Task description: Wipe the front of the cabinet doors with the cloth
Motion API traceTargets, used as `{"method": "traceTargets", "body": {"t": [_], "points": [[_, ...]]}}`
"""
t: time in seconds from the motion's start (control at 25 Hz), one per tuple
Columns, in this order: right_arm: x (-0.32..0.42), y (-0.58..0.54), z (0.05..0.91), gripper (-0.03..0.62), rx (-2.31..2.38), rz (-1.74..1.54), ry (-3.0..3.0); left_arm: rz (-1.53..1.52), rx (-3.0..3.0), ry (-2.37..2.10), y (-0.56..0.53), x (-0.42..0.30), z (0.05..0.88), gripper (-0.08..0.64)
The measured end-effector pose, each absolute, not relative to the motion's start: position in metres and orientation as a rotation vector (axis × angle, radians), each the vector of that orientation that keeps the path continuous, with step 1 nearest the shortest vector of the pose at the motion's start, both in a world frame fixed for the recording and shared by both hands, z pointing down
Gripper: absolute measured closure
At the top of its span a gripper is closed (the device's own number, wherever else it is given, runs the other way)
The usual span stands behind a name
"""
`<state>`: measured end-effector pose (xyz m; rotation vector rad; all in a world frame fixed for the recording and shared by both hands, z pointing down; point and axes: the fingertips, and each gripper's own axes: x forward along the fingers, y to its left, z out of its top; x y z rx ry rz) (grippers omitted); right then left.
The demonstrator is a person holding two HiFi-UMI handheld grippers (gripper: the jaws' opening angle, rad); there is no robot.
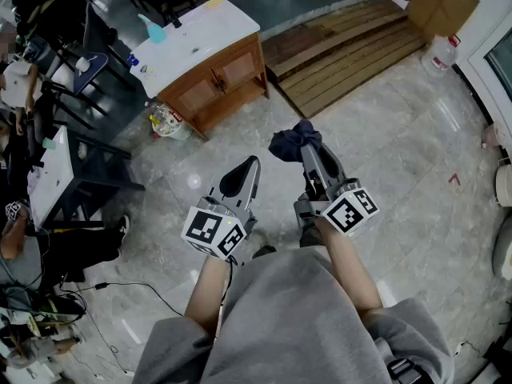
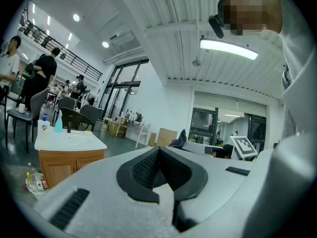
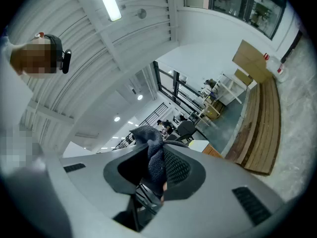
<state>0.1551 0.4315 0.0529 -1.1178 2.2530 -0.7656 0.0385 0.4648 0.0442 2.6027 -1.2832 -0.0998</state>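
The wooden cabinet (image 1: pixel 218 78) with a white top stands far ahead on the marble floor, its two doors (image 1: pixel 226 71) facing me. It also shows low at the left in the left gripper view as cabinet (image 2: pixel 62 163). My right gripper (image 1: pixel 310 152) is shut on a dark blue cloth (image 1: pixel 293 140), held up well short of the cabinet. In the right gripper view the cloth (image 3: pixel 152 145) is bunched between the jaws of the right gripper (image 3: pixel 156 157). My left gripper (image 1: pixel 242 174) is shut with nothing in it; its left gripper (image 2: pixel 159 150) pads meet at the tip.
A blue spray bottle (image 1: pixel 155 30) stands on the cabinet top. A plastic bottle (image 1: pixel 166 122) lies on the floor beside the cabinet. Dark chairs (image 1: pixel 76 94) and desks with people fill the left. A wooden platform (image 1: pixel 352 46) and a water jug (image 1: pixel 442 53) are at the back right.
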Motion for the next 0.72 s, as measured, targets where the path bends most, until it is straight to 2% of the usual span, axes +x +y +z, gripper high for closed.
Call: {"method": "traceTargets", "body": {"t": [0.28,0.72], "points": [[0.084,0.474,0.061,0.512,-1.179,-0.732,2.285,-0.151,2.598,-1.236,0.491,-0.023,0.05,0.552],[0.045,0.488,0.063,0.511,-1.247,-0.672,2.356,-0.158,2.612,-1.208,0.507,-0.054,0.057,0.552]]}}
